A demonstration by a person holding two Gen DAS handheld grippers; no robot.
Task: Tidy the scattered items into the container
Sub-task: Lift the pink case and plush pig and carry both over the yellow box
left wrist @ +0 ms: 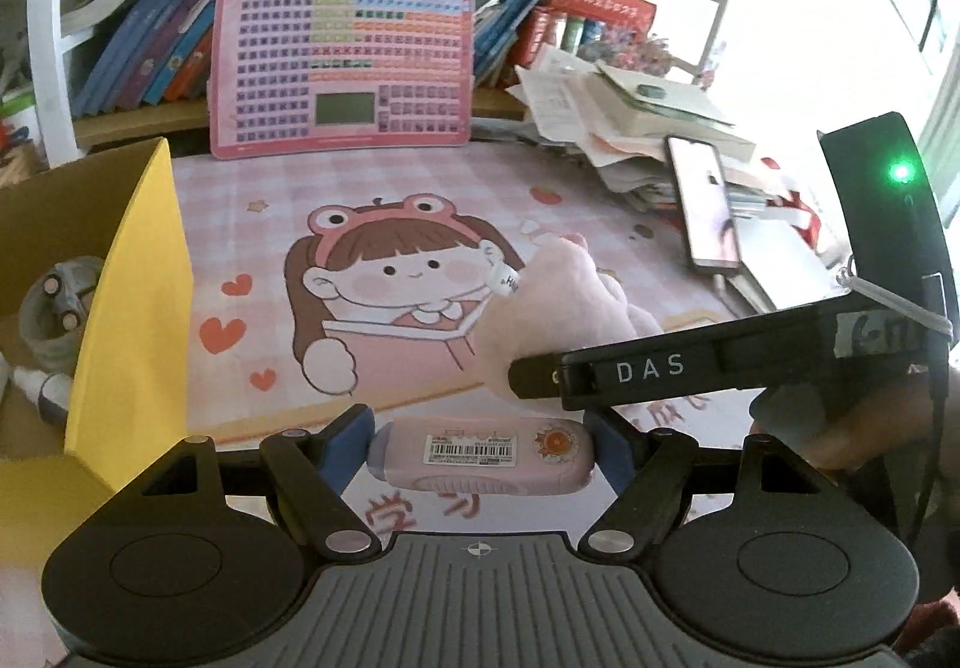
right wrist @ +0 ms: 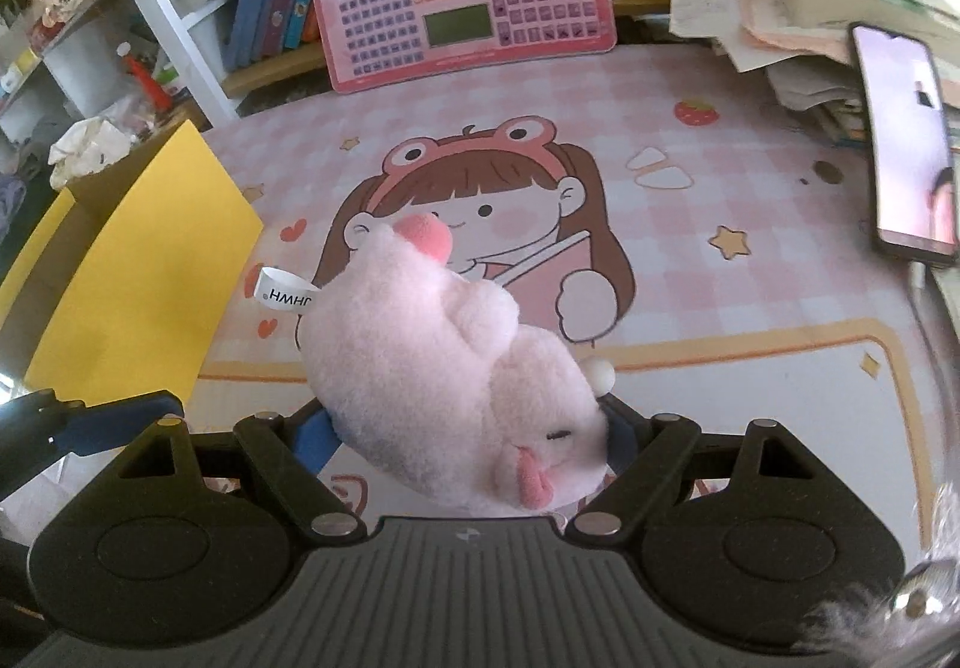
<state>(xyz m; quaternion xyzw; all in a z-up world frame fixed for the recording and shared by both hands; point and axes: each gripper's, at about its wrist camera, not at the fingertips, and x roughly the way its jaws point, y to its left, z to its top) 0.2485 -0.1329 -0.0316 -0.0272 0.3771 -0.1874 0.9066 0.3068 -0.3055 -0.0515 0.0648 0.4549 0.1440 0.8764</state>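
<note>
My left gripper (left wrist: 480, 449) is shut on a pink correction-tape-like case (left wrist: 480, 455) with a barcode label, held above the pink cartoon desk mat (left wrist: 270, 200). My right gripper (right wrist: 468, 437) is shut on a pink plush toy (right wrist: 444, 368) with a white tag; the toy also shows in the left wrist view (left wrist: 564, 308), beside the right gripper's black arm. The cardboard box (left wrist: 54, 224) with yellow flaps (left wrist: 144, 272) stands at the left and holds a toy car (left wrist: 60, 302) and a small bottle (left wrist: 42, 386). Its yellow flap shows in the right wrist view (right wrist: 144, 272).
A pink keyboard-style learning board (left wrist: 342, 68) leans against a bookshelf at the back. A stack of papers and books (left wrist: 648, 122) with a phone (left wrist: 702, 206) lies at the right. The left gripper's blue finger shows at the right wrist view's left edge (right wrist: 120, 422).
</note>
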